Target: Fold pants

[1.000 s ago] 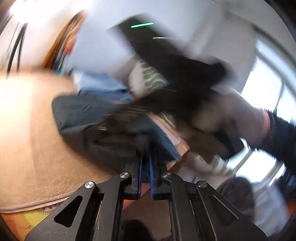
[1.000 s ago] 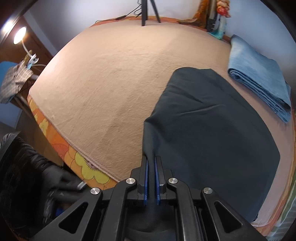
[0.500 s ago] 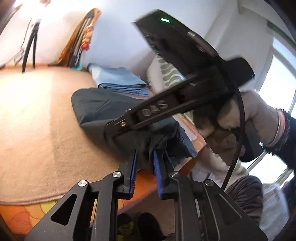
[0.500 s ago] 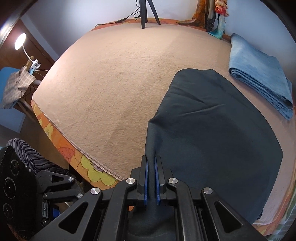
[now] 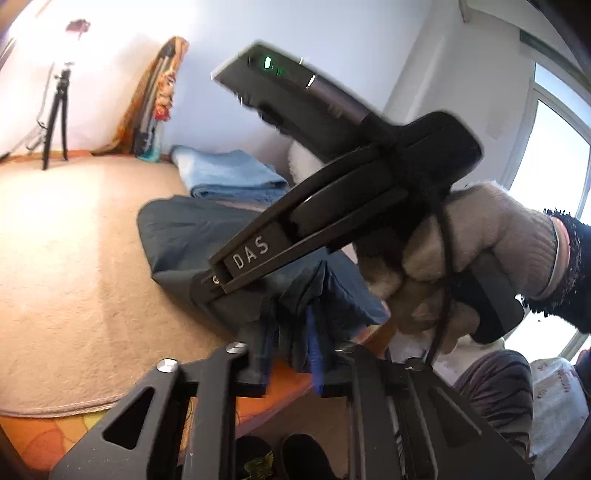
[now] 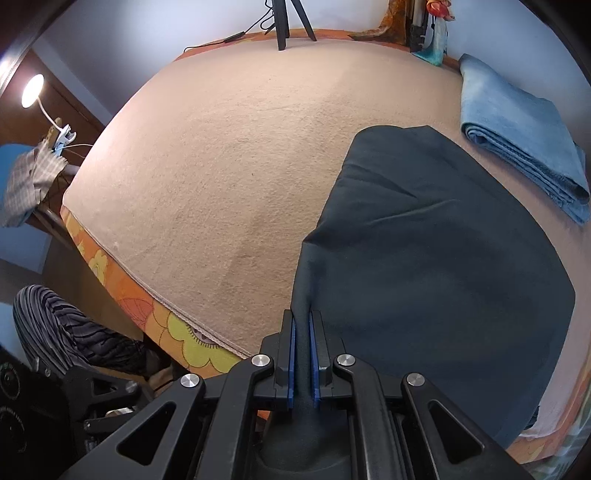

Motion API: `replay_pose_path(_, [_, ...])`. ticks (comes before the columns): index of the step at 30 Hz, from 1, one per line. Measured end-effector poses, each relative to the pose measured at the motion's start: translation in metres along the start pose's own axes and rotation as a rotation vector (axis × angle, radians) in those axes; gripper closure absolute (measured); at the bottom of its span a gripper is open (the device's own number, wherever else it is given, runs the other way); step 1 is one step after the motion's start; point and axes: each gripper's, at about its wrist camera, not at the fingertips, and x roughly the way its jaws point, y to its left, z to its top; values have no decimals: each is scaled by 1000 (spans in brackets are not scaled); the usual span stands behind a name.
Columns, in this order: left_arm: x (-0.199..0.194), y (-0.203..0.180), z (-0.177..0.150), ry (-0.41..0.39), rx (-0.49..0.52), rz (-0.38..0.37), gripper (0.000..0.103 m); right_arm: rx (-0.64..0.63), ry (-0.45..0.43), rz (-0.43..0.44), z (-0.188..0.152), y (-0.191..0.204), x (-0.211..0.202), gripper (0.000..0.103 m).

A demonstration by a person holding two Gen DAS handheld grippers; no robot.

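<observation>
Right wrist view: dark pants (image 6: 436,258) lie spread on the beige blanket (image 6: 229,158), folded over into a broad rounded panel. Their near corner is bunched into a narrow ridge that runs straight into my right gripper (image 6: 303,363). The blue pads (image 6: 291,354) are pinched on that fabric with only the cloth's thickness between them, so I log the right tool as clamped on the pants.

Left wrist view, same garment from the other side: the pants (image 5: 192,236) sit near the bed's edge, and a crumpled hem hangs off it toward my left gripper (image 5: 290,350). Its fingers stand clearly apart. Loose folds of the pants fall between and in front of them; I cannot tell whether the fabric touches the pads, but nothing is pinched there. The right tool crosses above the pants in this view, its body marked DAS, held by a hand in a beige glove (image 5: 472,258).

Beyond the pants, on their far side, folded blue jeans (image 6: 524,136) rest on the blanket, just apart from the dark cloth. Further off past the pants, a black tripod (image 6: 286,22) stands at the blanket's far edge. An orange flowered sheet (image 6: 177,332) shows under the blanket's near hem, left of the pants. A lit clip lamp (image 6: 33,92) sits well off to the left.
</observation>
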Motion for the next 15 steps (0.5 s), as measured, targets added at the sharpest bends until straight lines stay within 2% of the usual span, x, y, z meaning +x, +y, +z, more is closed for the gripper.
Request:
replay_pose_path(3, [-1,-1,-11,39,49,-27,99,12,-1,11,-2,-1,2,99])
replay_pose_path(5, [-2,-3,-26,113,84,-40,100,34,-4,35,-4,-5,3,98])
replay_pose_path(7, [-2,-2,-37,189,88,-63,100,59,-8,75,-4,-11,4,91])
replay_pose_path(8, [-5,0,-39,198,91,-63,100,77,-13,108,-5,-15,3,88])
replay_pose_path(10, [-18,9,-36,189,61,-61,100,91,-54,151,-11,-19,-7,65])
replay_pose_path(12, [-32,26,-24,160,-1,-44,99,82,-140,89,-28,-20,-24,64])
replay_pose_path(13, [-39,40,-13,146,-36,-36,96,74,-175,69,-40,-18,-30,64])
replay_pose_path(15, [-40,60,6,132,-64,-1,93,75,-216,90,-66,-12,-33,65])
